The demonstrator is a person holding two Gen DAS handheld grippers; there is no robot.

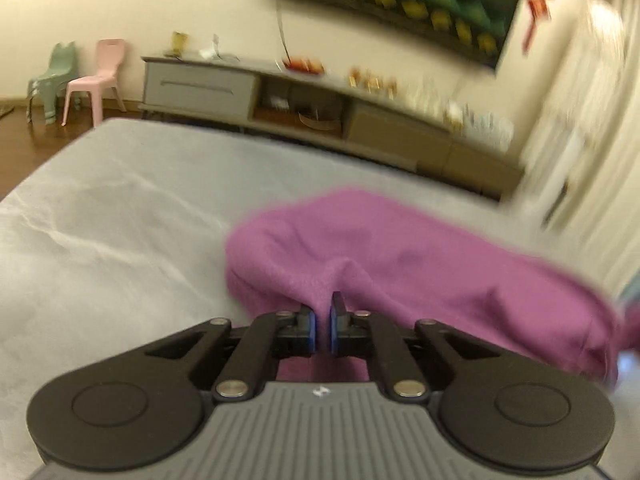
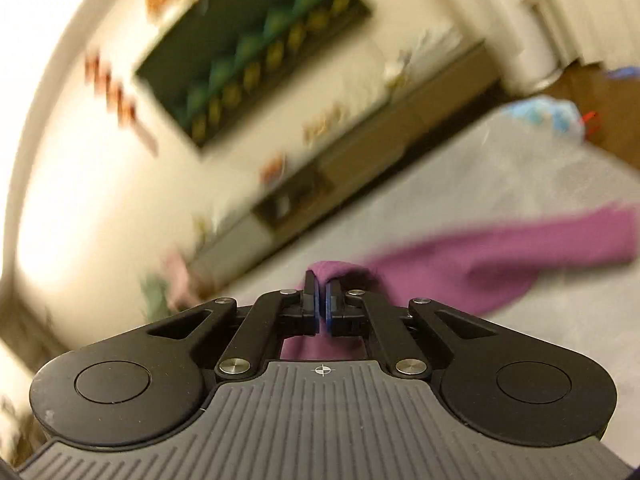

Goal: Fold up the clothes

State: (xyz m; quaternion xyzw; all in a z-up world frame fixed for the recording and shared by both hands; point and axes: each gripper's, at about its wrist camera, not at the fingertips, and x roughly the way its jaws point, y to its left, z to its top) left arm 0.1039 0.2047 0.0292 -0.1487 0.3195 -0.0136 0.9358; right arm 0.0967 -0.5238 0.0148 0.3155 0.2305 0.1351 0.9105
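Purple garment (image 1: 400, 264) lies spread and rumpled on a grey bed cover (image 1: 120, 208), its bulk toward the right side of the left wrist view, one end trailing off toward the bed's edge; in the right wrist view it runs as a long band across the cover to the right. Beyond the bed stands a long low cabinet (image 1: 200, 88) against a pale wall, a dark framed picture (image 1: 400, 4) above it, two small chairs, one pink (image 1: 100, 80) and one green (image 1: 50, 84), at the far left; a pale blue bundle (image 2: 556, 116) sits at the far corner of the bed, its nature not determinable.

Left gripper (image 1: 323, 320): jaws drawn together on a pinched ridge of the purple fabric, cloth rising between the blue pads; right gripper (image 2: 322, 300): jaws likewise closed on a fold of the same fabric, a lip of cloth showing over the tips.

Progress, as judged: both grips secured, the garment not yet folded; no neat crease or stacked layer is visible; lifting, laying over and smoothing all appear outstanding.

Markings: a small emblem on each gripper body, unreadable as text; red wall decorations too blurred to read; no brand or label legible.
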